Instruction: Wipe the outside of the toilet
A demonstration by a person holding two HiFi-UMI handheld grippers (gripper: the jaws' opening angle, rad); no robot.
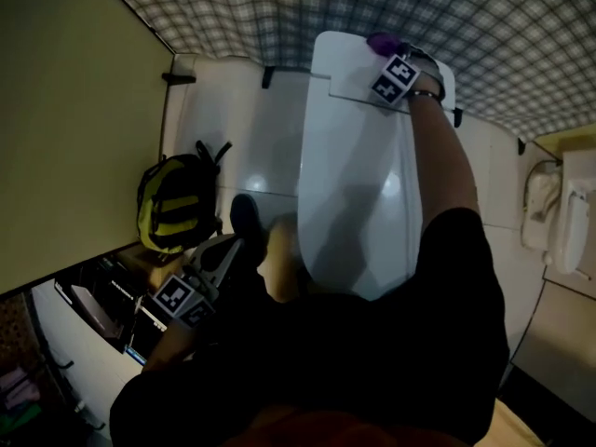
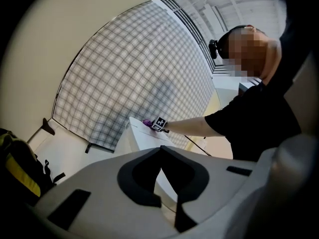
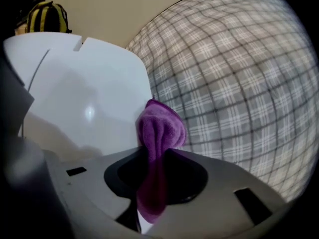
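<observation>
The white toilet (image 1: 354,175) stands lid down in the middle of the head view, its tank at the top. My right gripper (image 1: 399,63) rests on the tank's far right corner, shut on a purple cloth (image 1: 382,43). In the right gripper view the cloth (image 3: 160,126) bulges out between the jaws of my right gripper (image 3: 155,151), pressed to the tank's white edge (image 3: 89,83). My left gripper (image 1: 223,254) hangs low at the left of the toilet bowl, away from it. In its own view the left gripper (image 2: 161,148) has its tips touching, with nothing between them.
A yellow and black backpack (image 1: 172,203) sits on the floor left of the toilet. A plaid wall (image 1: 372,7) runs behind the tank and a beige partition (image 1: 65,110) closes the left side. A white fixture (image 1: 559,217) hangs at the right. Dark clutter (image 1: 102,305) lies lower left.
</observation>
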